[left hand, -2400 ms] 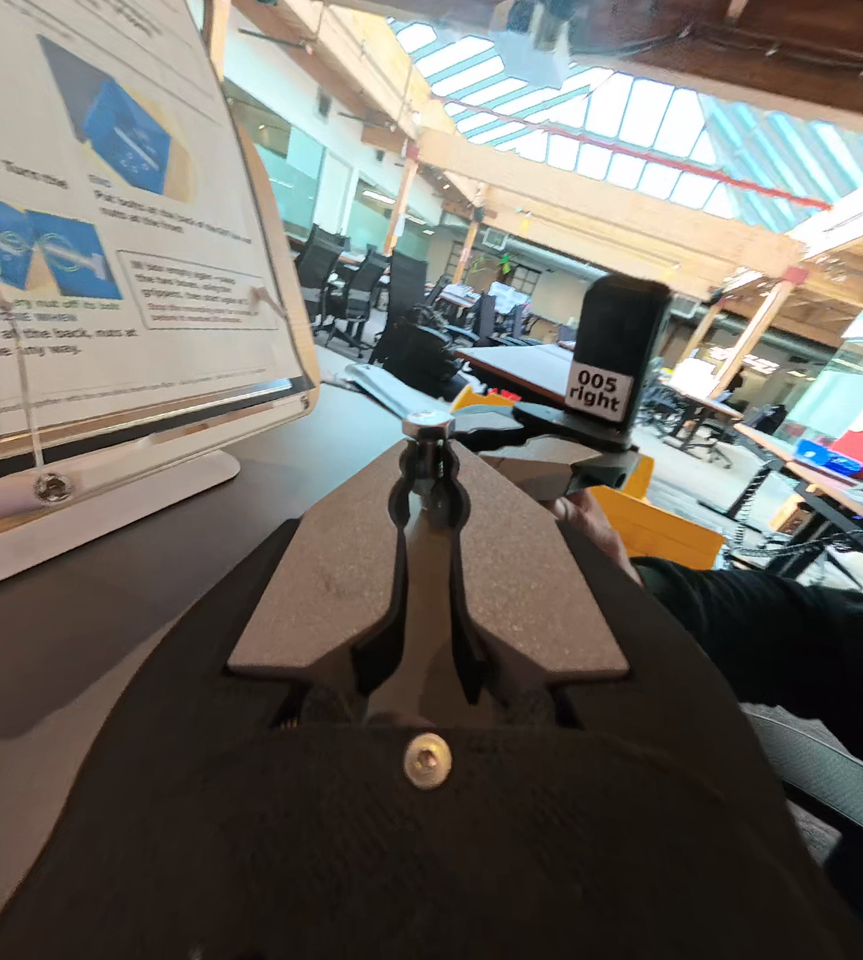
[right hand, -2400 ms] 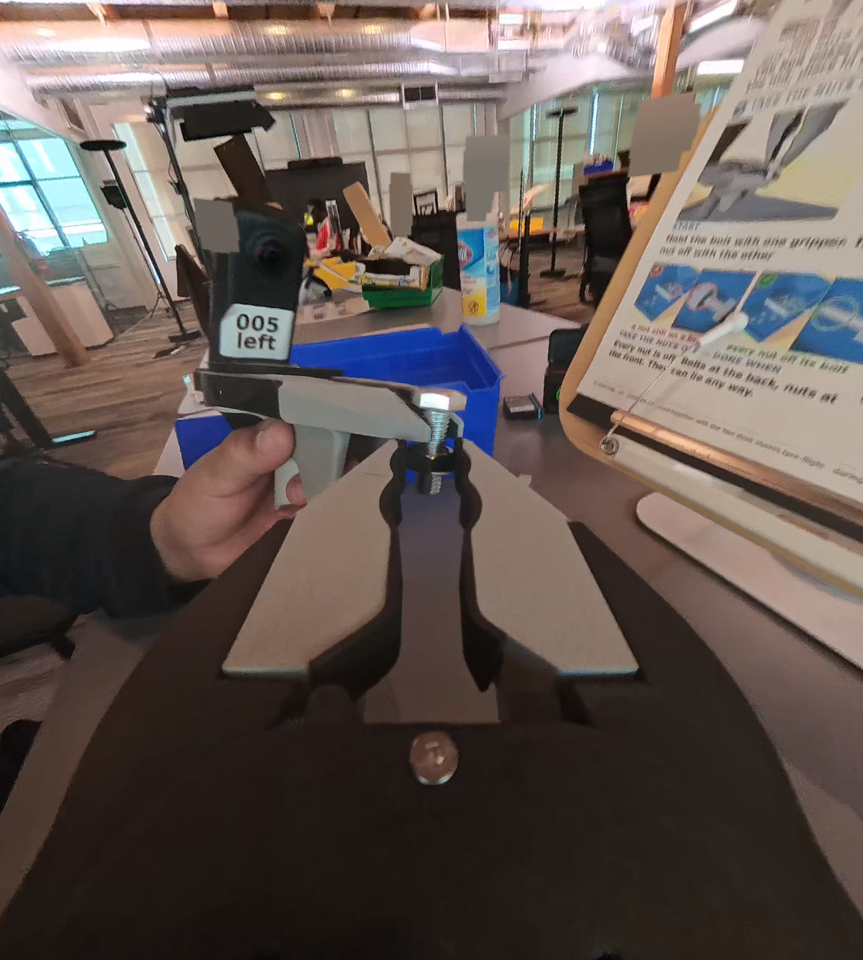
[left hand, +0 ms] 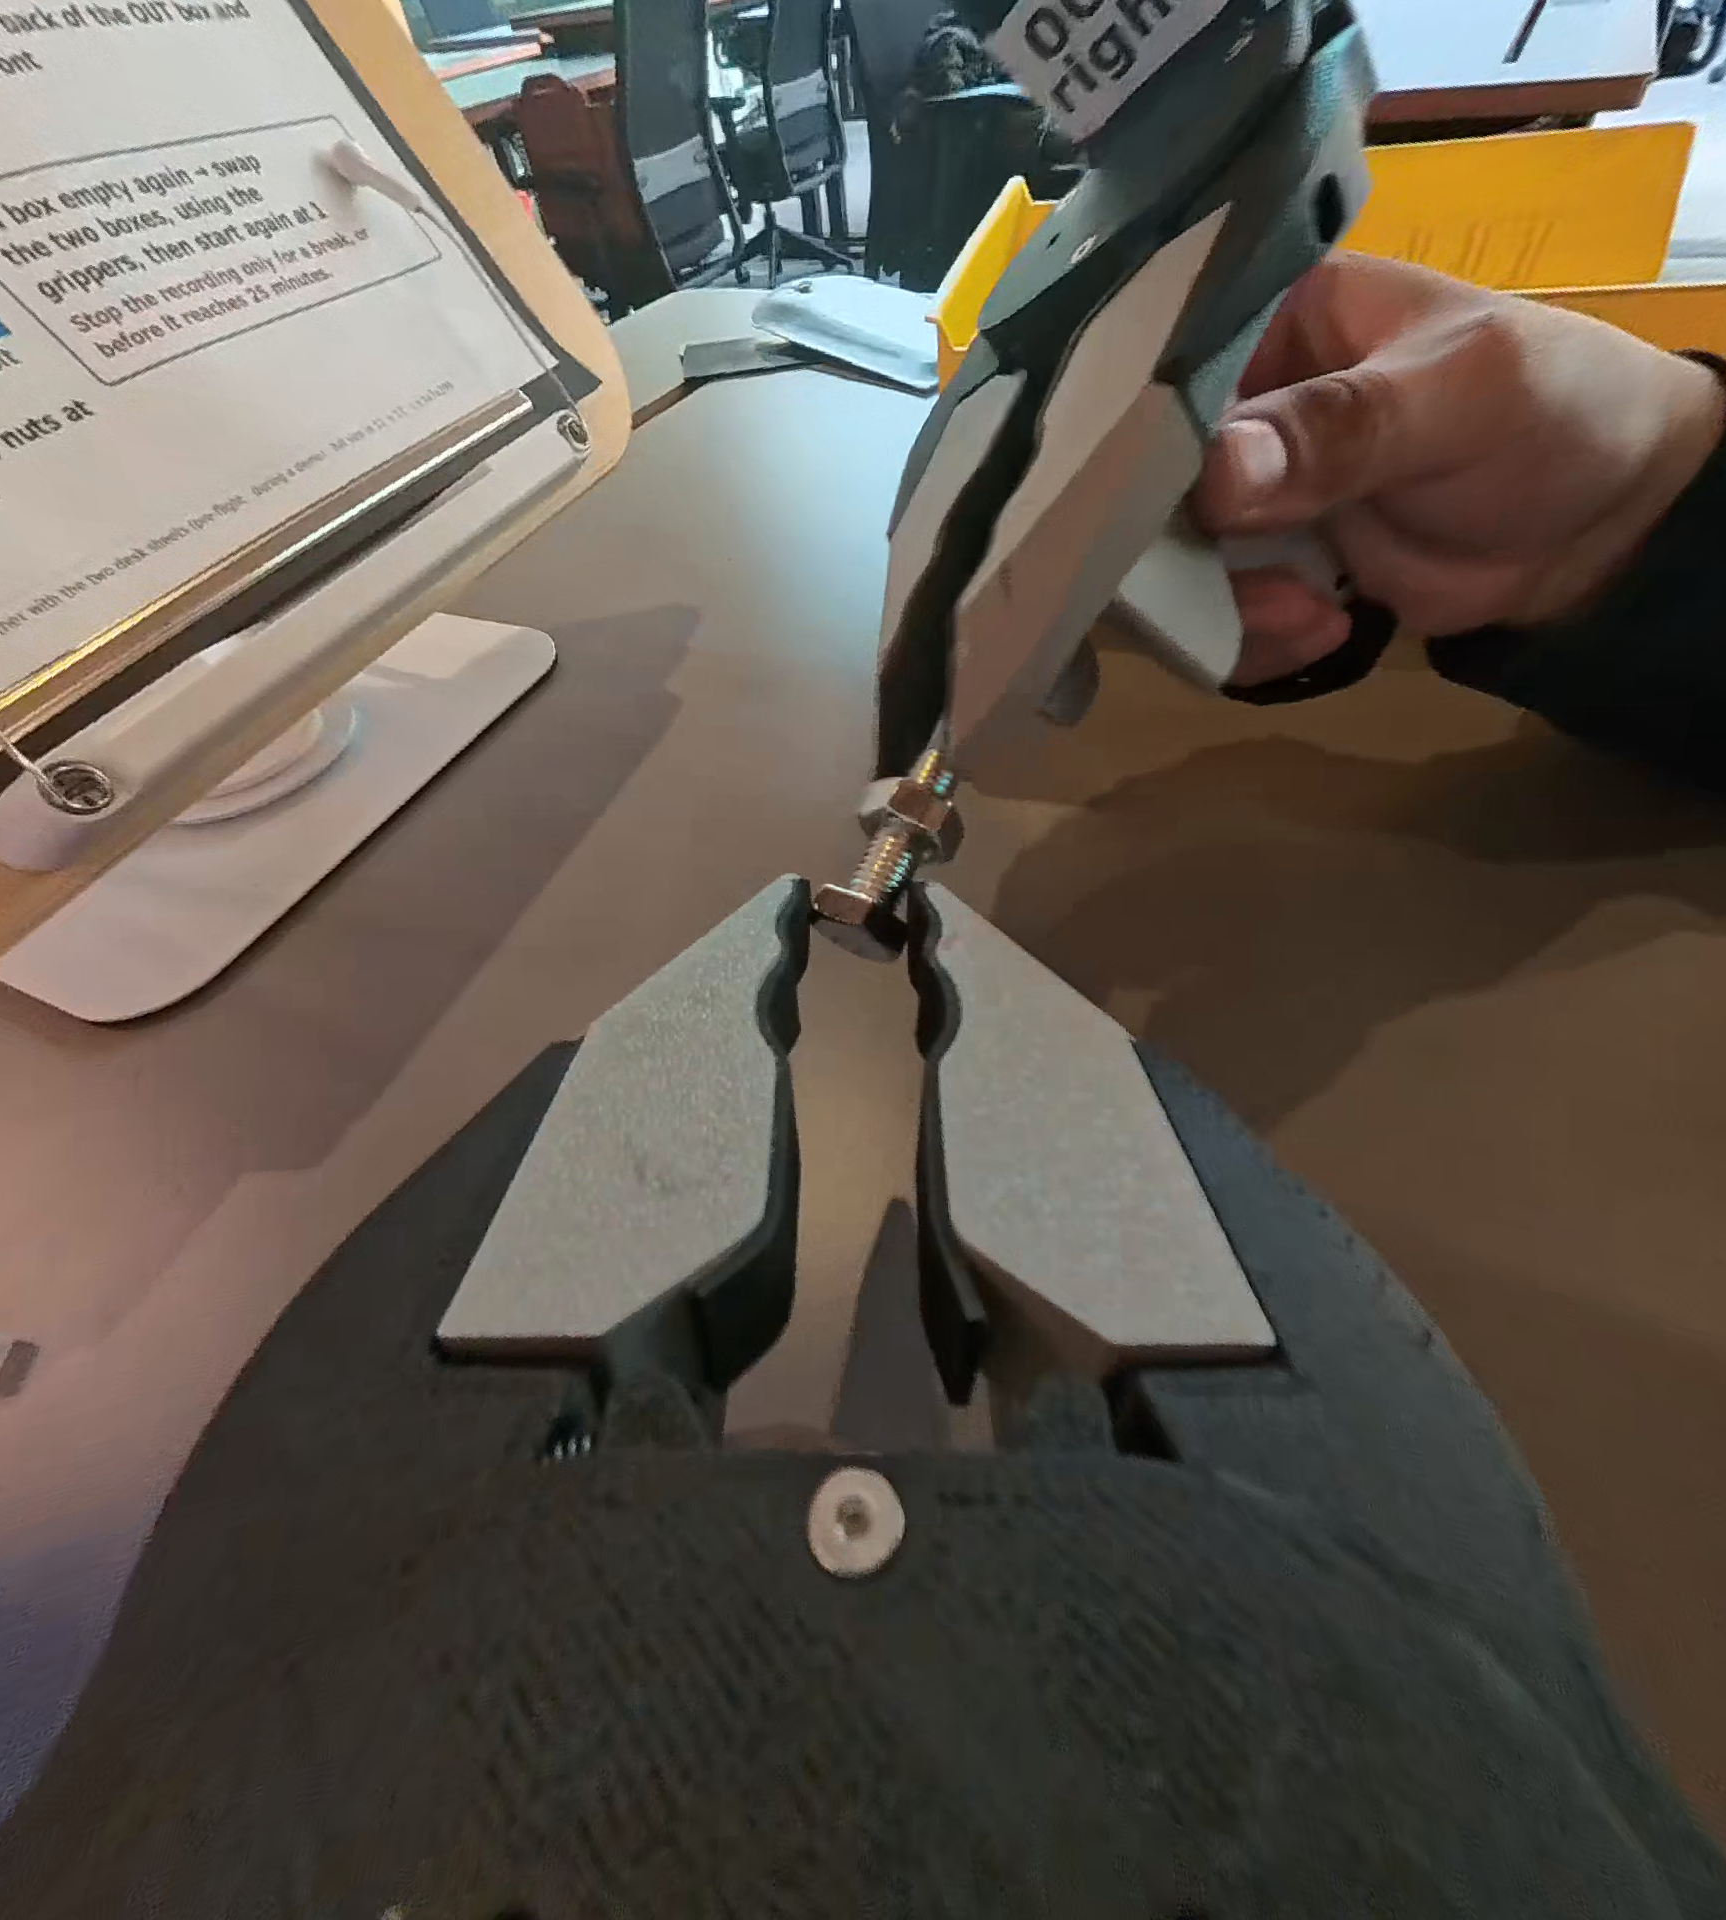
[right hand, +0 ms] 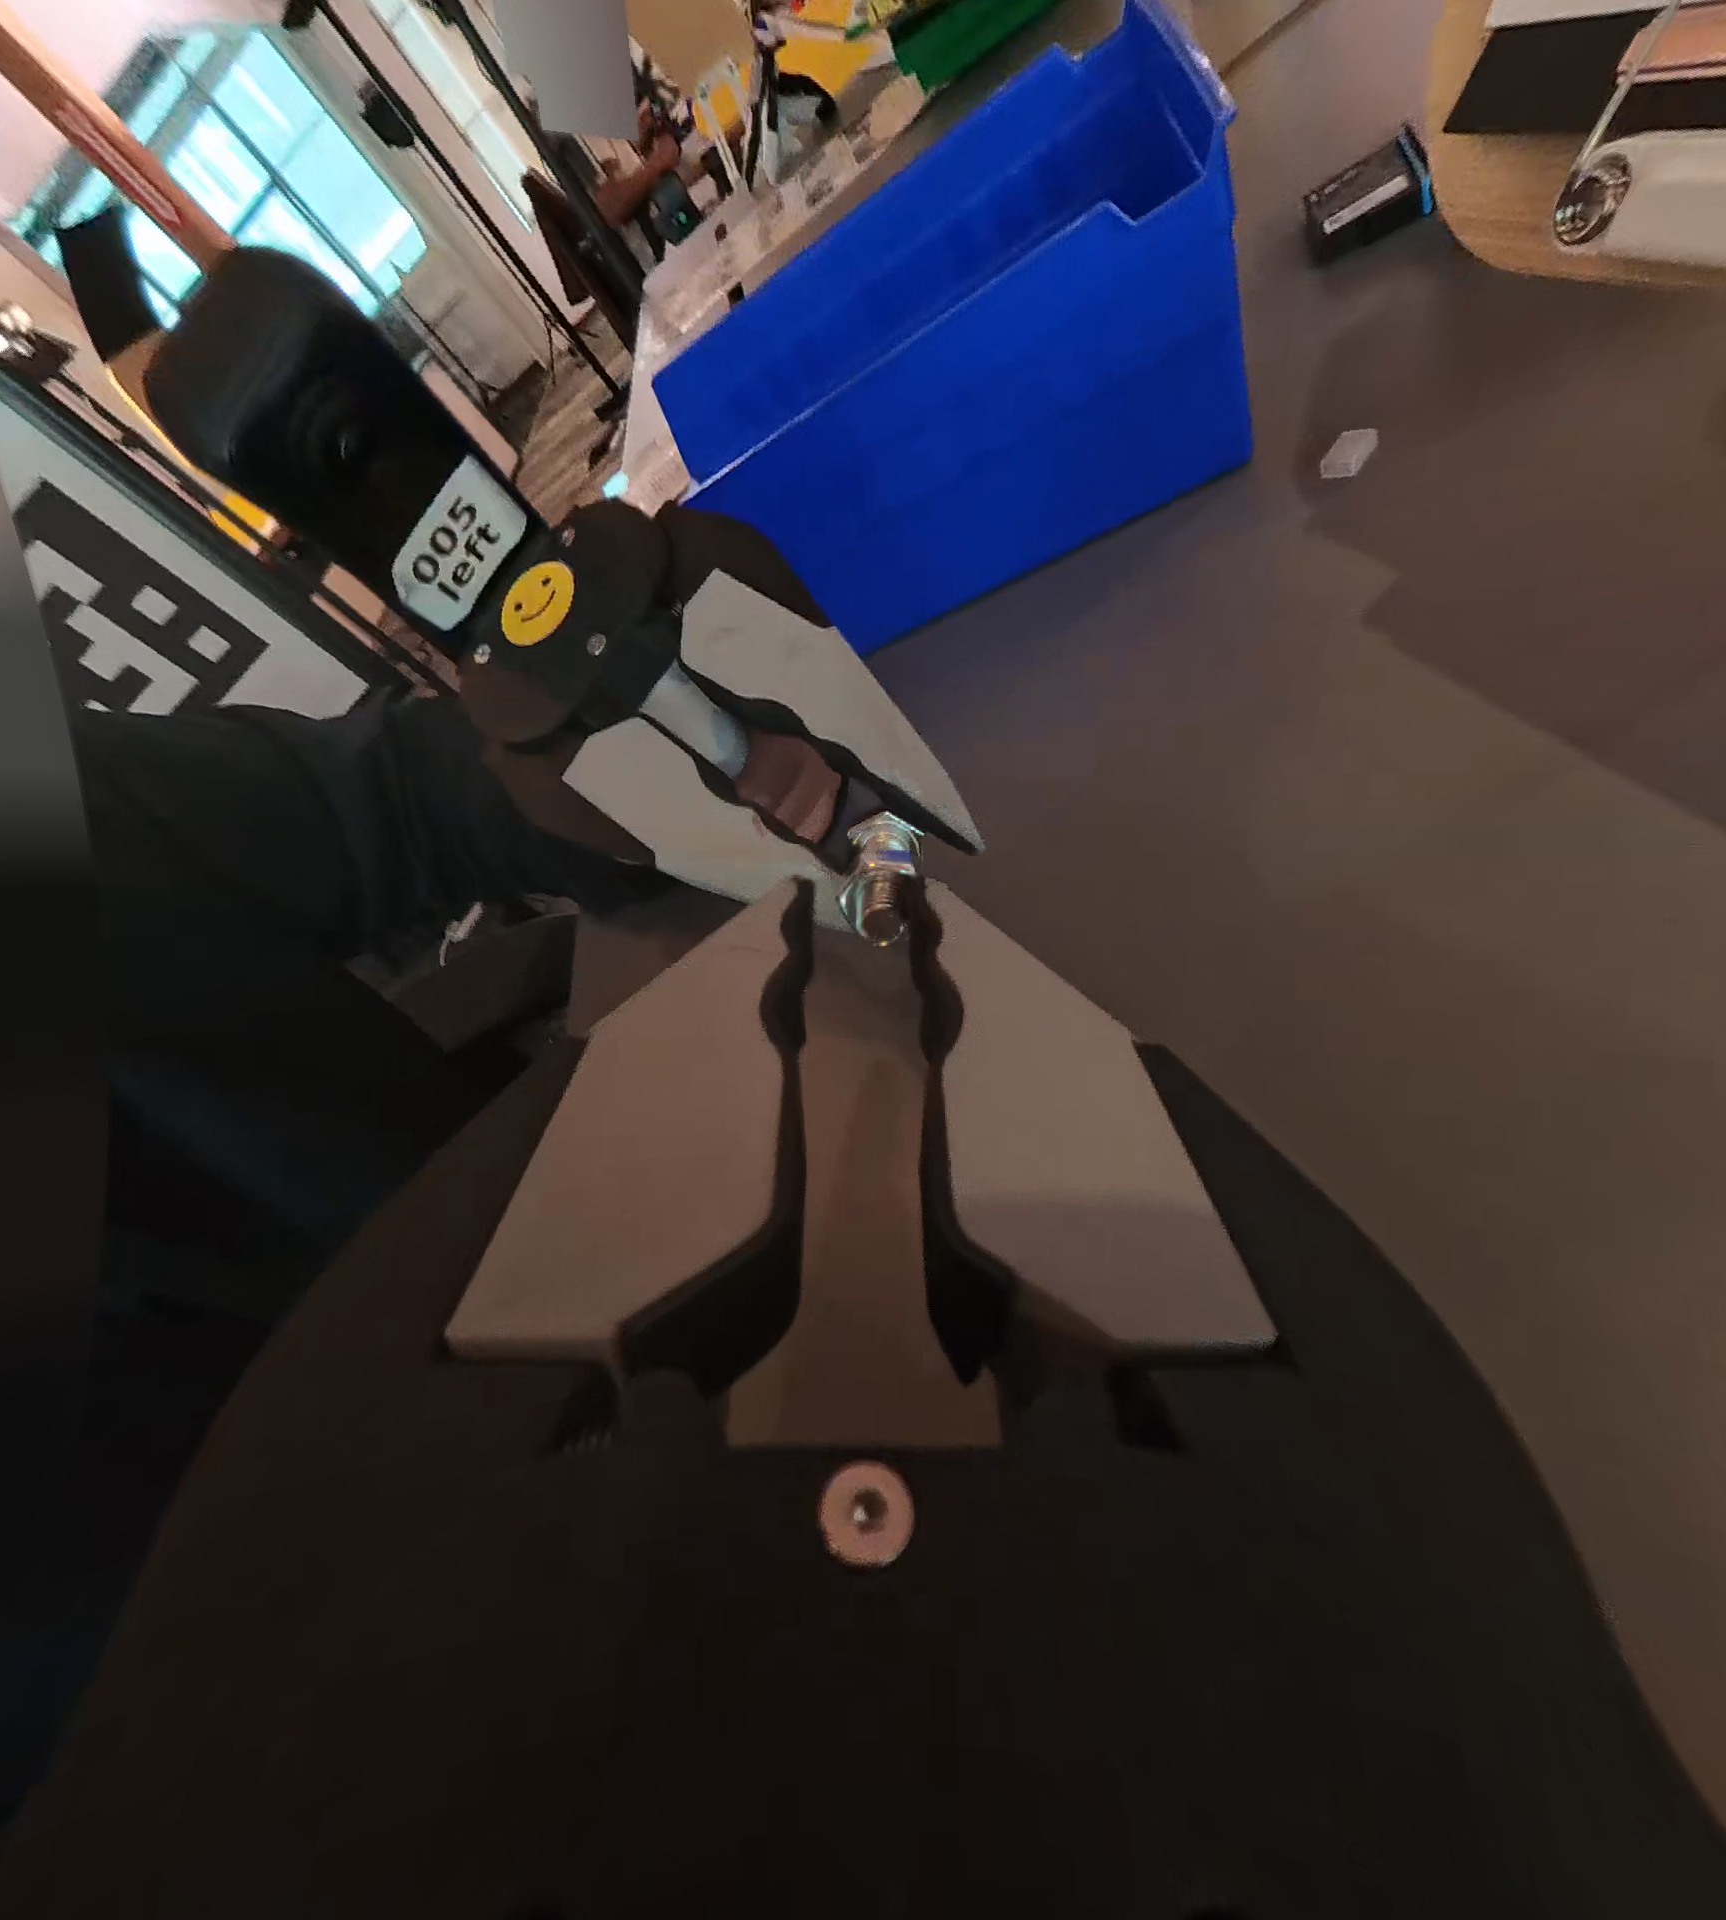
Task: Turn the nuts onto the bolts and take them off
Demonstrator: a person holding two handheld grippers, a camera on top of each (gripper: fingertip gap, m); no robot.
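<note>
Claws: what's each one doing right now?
Left claw: closed on the bolt head.
Right claw: around the bolt's threaded end; grip cannot be told.

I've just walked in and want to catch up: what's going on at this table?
A person holds a two-finger gripper in each hand above the dark table. The left gripper clamps the hex head of a silver threaded bolt. The right gripper meets the bolt's free end, close by the silver hex nut, which sits partway along the thread. Whether its fingers actually grip the nut is unclear. A blue plastic bin stands on the table behind.
</note>
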